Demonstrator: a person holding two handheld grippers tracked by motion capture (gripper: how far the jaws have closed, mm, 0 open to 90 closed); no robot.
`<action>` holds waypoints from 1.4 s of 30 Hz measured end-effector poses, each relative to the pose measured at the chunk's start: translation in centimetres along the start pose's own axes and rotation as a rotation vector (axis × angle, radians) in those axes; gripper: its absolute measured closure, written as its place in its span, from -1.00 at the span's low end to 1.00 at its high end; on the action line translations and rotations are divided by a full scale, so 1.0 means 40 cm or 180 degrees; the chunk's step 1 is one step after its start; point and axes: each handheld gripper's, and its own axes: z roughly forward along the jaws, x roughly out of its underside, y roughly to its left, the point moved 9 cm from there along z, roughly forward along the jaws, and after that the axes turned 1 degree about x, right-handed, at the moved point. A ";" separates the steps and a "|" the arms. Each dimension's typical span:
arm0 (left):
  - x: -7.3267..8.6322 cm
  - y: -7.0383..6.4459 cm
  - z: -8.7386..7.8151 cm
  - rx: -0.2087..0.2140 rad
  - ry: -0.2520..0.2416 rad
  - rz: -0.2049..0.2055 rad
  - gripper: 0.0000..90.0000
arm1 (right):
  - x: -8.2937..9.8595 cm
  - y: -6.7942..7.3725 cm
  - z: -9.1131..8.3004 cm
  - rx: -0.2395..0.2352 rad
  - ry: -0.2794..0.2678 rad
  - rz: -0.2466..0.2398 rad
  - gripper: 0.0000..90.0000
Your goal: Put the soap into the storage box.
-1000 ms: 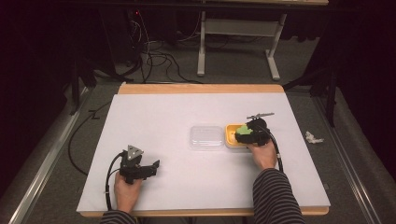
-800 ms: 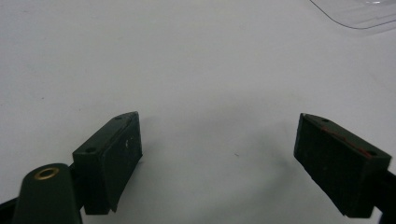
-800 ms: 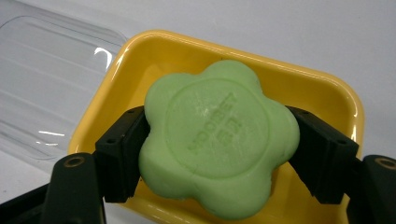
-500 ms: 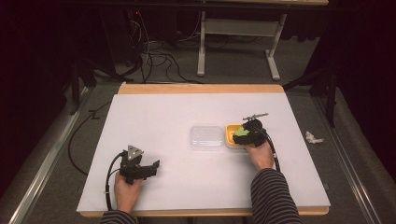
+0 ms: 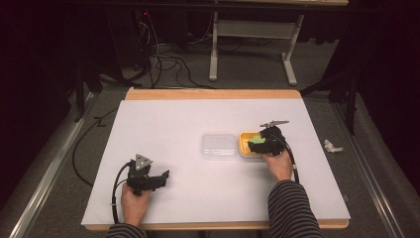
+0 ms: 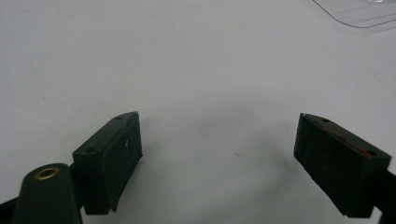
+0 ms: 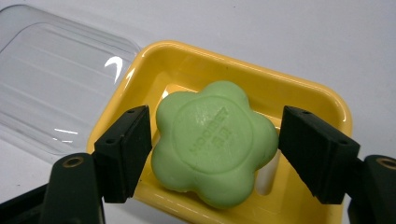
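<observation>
A green flower-shaped soap (image 7: 212,142) sits between the jaws of my right gripper (image 7: 215,135), which touch it on both sides. The soap is just over or in a yellow soap dish (image 7: 317,100); I cannot tell whether it rests on the dish floor. In the high view the right gripper (image 5: 262,141) is over the dish (image 5: 243,144) at the table's right middle, with the soap (image 5: 256,140) green at its tip. My left gripper (image 5: 161,178) rests near the front left. Its jaws stand wide apart over bare white table (image 6: 219,135), holding nothing.
A clear plastic lid (image 5: 219,146) lies flat, touching the dish's left side; it shows as the lid (image 7: 56,84) and a corner of the lid (image 6: 359,11) in the gripper views. The white table top (image 5: 208,114) has wooden edges. A crumpled white scrap (image 5: 332,146) lies on the floor to the right.
My right gripper has shifted slightly left with the soap, settling over the yellow dish. The left gripper has not moved.
</observation>
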 end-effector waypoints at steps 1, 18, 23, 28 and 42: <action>0.000 0.000 0.000 0.0001 -0.0001 0.0000 -0.65 | -0.001 0.000 -0.003 0.0005 -0.0019 -0.0004 -0.41; -0.002 -0.001 -0.001 0.0016 -0.0015 -0.0014 -0.65 | -0.011 -0.008 -0.063 0.0047 -0.0302 0.0004 -0.33; -0.001 0.001 0.000 0.0006 -0.0004 -0.0002 -0.65 | -0.009 -0.015 -0.083 0.0048 -0.0366 0.0033 -0.30; -0.001 0.000 0.000 0.0005 -0.0004 0.0003 -0.65 | -0.004 -0.022 -0.097 0.0037 -0.0404 0.0060 -0.29; 0.000 -0.004 -0.002 0.0024 -0.0019 0.0024 -0.65 | 0.023 -0.049 -0.142 0.0023 -0.0532 0.0124 -0.28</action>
